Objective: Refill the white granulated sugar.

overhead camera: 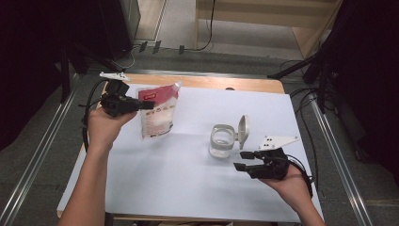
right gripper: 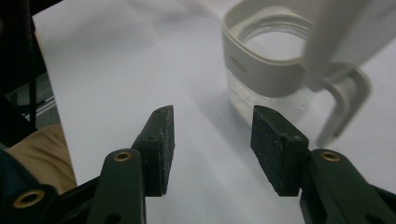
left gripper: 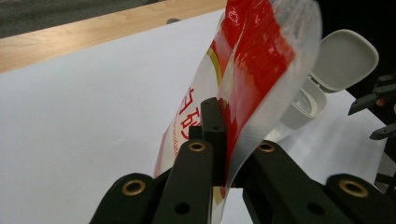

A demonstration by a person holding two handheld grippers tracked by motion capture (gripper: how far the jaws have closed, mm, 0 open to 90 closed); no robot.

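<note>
Left gripper is clamped on the edge of a red-and-clear pouch at the far left of the white sheet, its long axis near upright. To its right stands the open glass jar, lid flipped back. Right gripper, jaws apart and empty, is nearer the jar, just right of it.

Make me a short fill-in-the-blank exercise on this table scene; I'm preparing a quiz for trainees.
1. The left tongs are shut on the edge of a red and clear ____.
2. The hinged lid of the glass jar stands ____.
3. The right tongs have ____ between their pads.
4. The jar stands on a ____ sheet that covers the table.

Missing words: pouch; open; nothing; white
</note>
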